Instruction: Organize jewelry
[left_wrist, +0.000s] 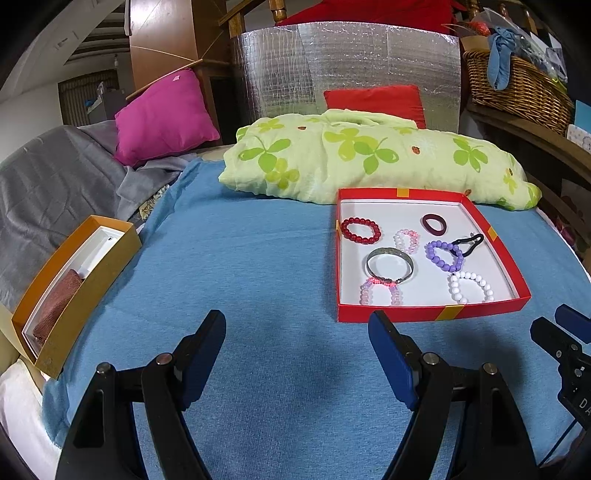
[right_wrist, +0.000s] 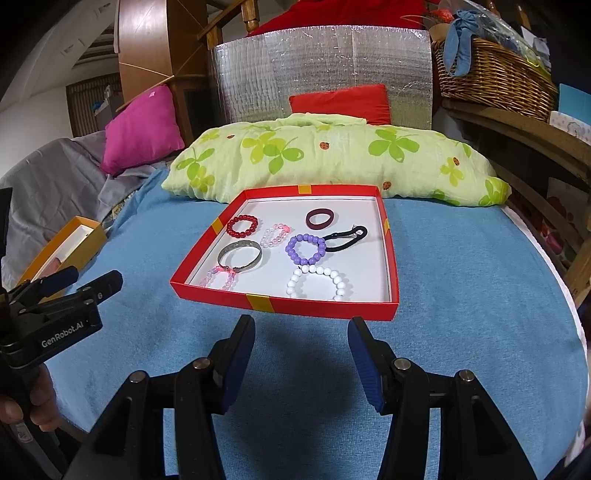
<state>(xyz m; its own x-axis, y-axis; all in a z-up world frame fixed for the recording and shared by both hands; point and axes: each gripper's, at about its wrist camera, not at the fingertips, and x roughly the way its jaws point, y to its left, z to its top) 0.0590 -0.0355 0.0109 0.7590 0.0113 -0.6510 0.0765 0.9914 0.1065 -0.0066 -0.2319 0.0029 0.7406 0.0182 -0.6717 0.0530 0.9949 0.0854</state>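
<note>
A shallow red box lid (left_wrist: 428, 313) (right_wrist: 314, 307) lies on the blue cloth and holds several bracelets and hair ties: a red bead bracelet (left_wrist: 361, 230) (right_wrist: 242, 225), a metal bangle (left_wrist: 389, 264) (right_wrist: 239, 256), a purple bead bracelet (left_wrist: 444, 255) (right_wrist: 306, 248), a white bead bracelet (left_wrist: 471, 287) (right_wrist: 318, 283), two pink bead bracelets, a maroon band and a black hair tie. My left gripper (left_wrist: 297, 332) stands open over bare cloth, left of the lid's near edge. My right gripper (right_wrist: 301, 334) is open too, just short of the lid's front wall. Nothing is between either pair of fingers.
An orange box (left_wrist: 70, 288) (right_wrist: 64, 245) with a white insert and a brown pouch sits at the left edge of the cloth. A green clover-print pillow (left_wrist: 369, 158) (right_wrist: 332, 162) lies behind the lid. Pink and red cushions, a silver foil panel and a wicker basket (right_wrist: 495, 85) stand further back.
</note>
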